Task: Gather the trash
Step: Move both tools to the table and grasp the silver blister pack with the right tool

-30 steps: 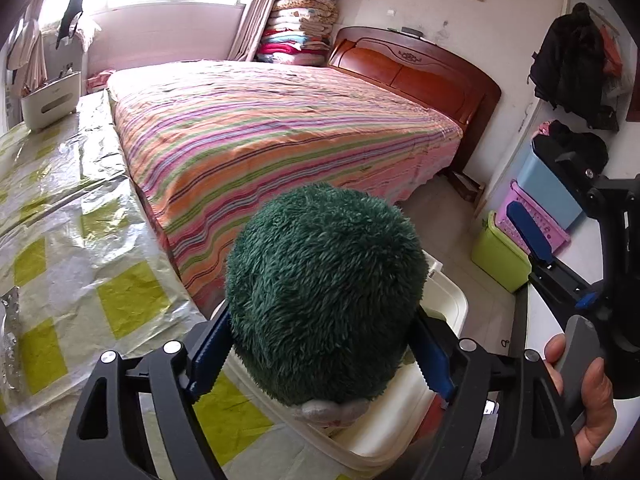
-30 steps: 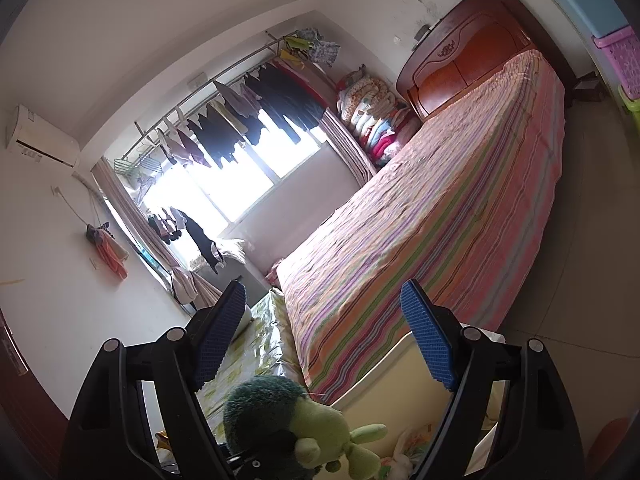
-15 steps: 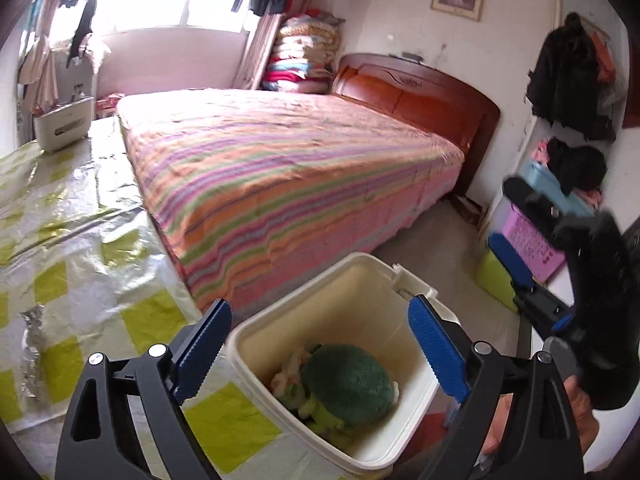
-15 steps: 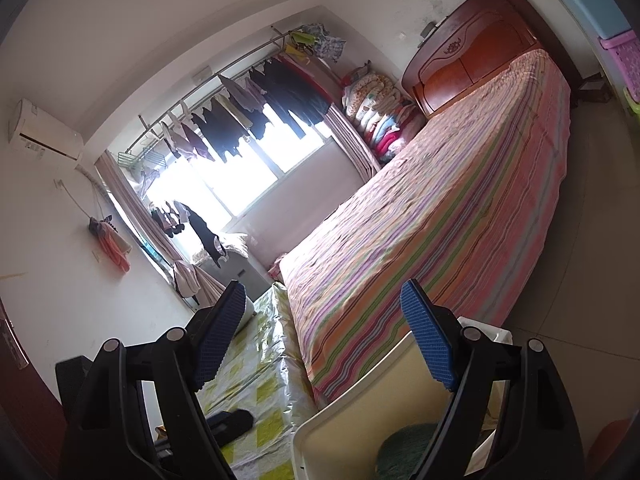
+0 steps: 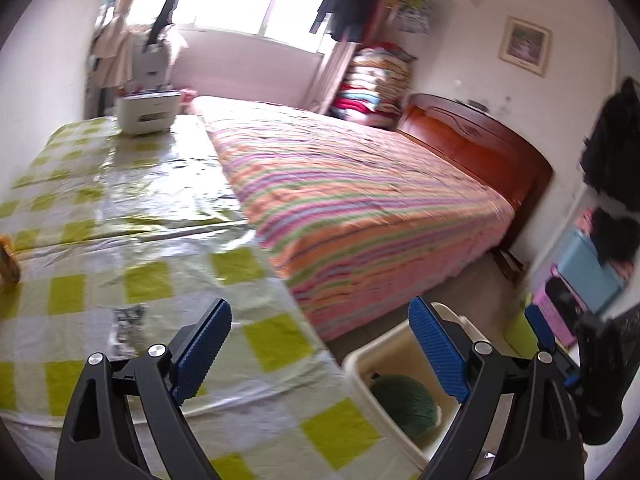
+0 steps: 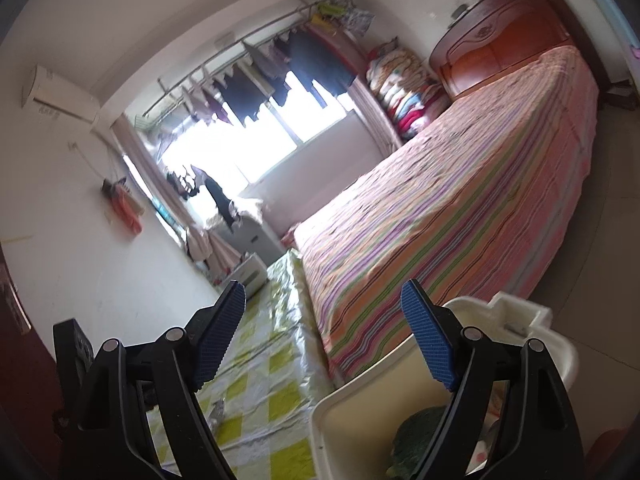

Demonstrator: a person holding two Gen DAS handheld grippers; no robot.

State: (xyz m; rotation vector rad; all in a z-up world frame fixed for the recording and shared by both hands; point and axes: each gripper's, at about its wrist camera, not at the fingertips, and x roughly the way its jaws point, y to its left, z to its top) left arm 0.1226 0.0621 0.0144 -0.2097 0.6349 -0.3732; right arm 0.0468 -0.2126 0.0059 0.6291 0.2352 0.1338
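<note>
A cream plastic bin (image 5: pixel 372 364) stands off the table's right edge, with a green plush toy (image 5: pixel 404 404) lying inside it. The bin (image 6: pixel 360 412) and the toy (image 6: pixel 416 436) also show in the right wrist view. My left gripper (image 5: pixel 320 348) is open and empty above the table's near right part, left of the bin. My right gripper (image 6: pixel 324 336) is open and empty, above the bin's near rim. A crumpled silvery wrapper (image 5: pixel 128 324) lies on the checked tablecloth (image 5: pixel 120 240), just beyond my left finger; it also shows in the right wrist view (image 6: pixel 218 412).
A white box (image 5: pixel 146 114) stands at the table's far end. An orange object (image 5: pixel 8 260) sits at the table's left edge. A bed with a striped cover (image 5: pixel 360 200) runs along the table's right side. Coloured storage boxes (image 5: pixel 580 288) stand by the right wall.
My left gripper opened and dropped the green plush toy into the bin, then swung left over the table. The right gripper stayed open, tilting slightly.
</note>
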